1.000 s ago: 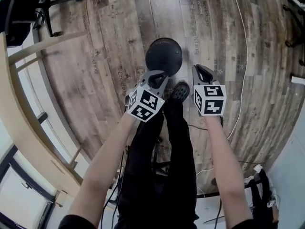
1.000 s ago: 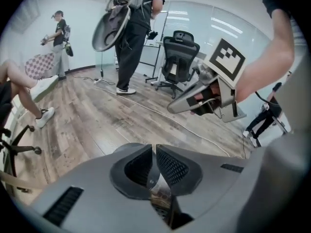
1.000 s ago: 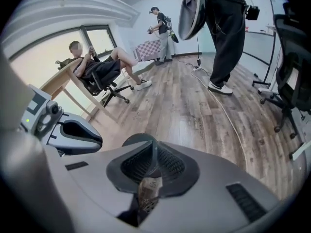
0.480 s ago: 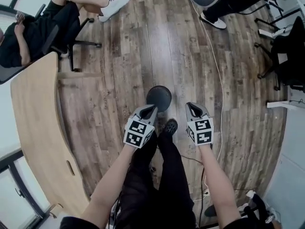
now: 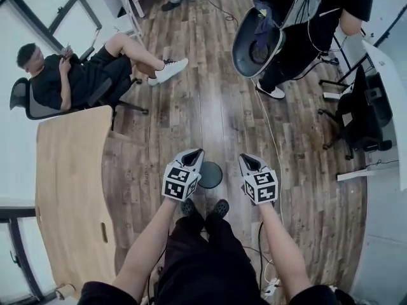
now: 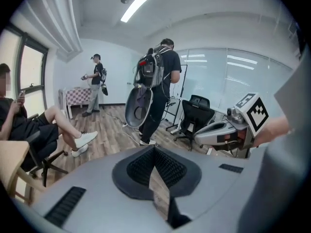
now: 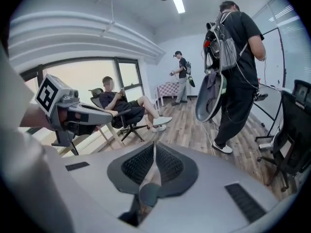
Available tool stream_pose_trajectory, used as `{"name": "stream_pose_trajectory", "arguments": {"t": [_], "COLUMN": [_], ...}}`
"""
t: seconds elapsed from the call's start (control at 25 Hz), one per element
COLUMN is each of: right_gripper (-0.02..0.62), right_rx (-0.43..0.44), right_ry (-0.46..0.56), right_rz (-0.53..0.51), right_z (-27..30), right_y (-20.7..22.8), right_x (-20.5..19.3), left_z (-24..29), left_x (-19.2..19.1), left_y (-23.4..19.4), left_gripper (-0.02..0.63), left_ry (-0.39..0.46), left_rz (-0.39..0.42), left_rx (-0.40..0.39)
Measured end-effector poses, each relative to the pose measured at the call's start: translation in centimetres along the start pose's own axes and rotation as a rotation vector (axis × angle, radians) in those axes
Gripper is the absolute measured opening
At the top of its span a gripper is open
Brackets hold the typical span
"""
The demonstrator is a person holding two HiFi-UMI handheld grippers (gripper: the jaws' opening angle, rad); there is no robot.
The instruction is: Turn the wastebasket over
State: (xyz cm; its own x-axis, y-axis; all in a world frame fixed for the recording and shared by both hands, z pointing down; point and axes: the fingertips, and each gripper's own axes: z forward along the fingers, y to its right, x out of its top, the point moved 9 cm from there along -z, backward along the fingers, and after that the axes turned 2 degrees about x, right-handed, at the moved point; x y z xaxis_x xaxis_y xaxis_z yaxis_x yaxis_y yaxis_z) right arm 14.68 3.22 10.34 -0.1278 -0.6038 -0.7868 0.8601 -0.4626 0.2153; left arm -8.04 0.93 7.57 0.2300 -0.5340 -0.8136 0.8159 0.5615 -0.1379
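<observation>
Holding nothing, tongs pressed together on both: left gripper [image 5: 194,154] at 10 o'clock of the wastebasket [image 5: 210,175], right gripper [image 5: 245,161] at 2 o'clock, both raised above it. Standing on the floor [image 5: 210,107] between them. Probably light, stiff, smooth-walled; best pinched at the rim, 9 and 3 o'clock.

Curved wooden table [image 5: 70,189] stands on plank flooring [image 5: 216,107], apparently near windows [image 5: 51,5].
</observation>
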Motion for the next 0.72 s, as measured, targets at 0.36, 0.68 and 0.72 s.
{"name": "stream_pose_trajectory", "arguments": {"t": [0.36,0.68,0.72], "right_gripper": [0.041,0.032,0.032], "right_rx": [-0.006,0.014,0.014], "right_ry": [0.226,0.31,0.311], "right_rz": [-0.024,-0.103,-0.111], "right_z": [-4.6,-7.0,-7.2], "right_y": [-0.4,-2.0,-2.2], "right_x": [10.2,13.7,13.9], "left_z": [-4.8,-6.9,-7.0], "left_x": [8.6,11.6,11.7], "left_y": [0.5,1.0,1.0], "left_gripper": [0.017,0.017,0.017], "left_ry": [0.195,0.268,0.271], "left_rz": [0.045,0.089,0.091], "left_rx": [0.007,0.021,0.022]}}
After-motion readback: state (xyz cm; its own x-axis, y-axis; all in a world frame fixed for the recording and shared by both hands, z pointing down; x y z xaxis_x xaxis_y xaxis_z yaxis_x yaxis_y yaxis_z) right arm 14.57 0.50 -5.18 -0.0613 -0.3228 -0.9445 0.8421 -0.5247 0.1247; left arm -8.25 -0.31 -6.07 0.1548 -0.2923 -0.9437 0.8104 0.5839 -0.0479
